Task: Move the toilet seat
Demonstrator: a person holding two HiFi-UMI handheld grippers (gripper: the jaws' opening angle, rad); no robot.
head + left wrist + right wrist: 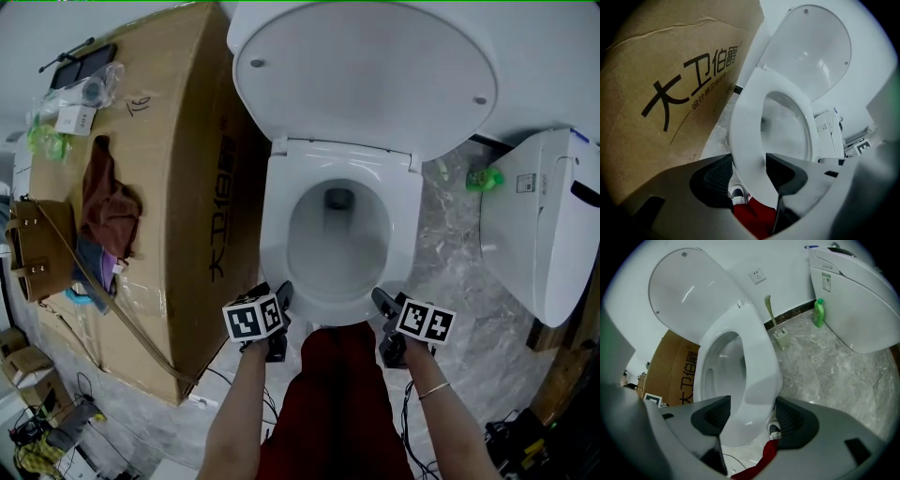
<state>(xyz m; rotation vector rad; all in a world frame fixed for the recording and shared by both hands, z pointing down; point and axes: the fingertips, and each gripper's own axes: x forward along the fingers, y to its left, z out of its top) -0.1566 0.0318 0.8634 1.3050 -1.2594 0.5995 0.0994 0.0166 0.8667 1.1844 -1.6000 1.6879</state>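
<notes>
Risk of slip: glossy toilet seat, front rim clamped between the fingers of left gripper and right gripper, liable to twist free and slam onto bowl under uneven lifting.

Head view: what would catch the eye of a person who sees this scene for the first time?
First the big white lid, raised, at the top middle, with the toilet seat lying down below it. At the seat's near edge, the left gripper and the right gripper each have their jaws closed on the rim. A large cardboard box fills the left side.
</notes>
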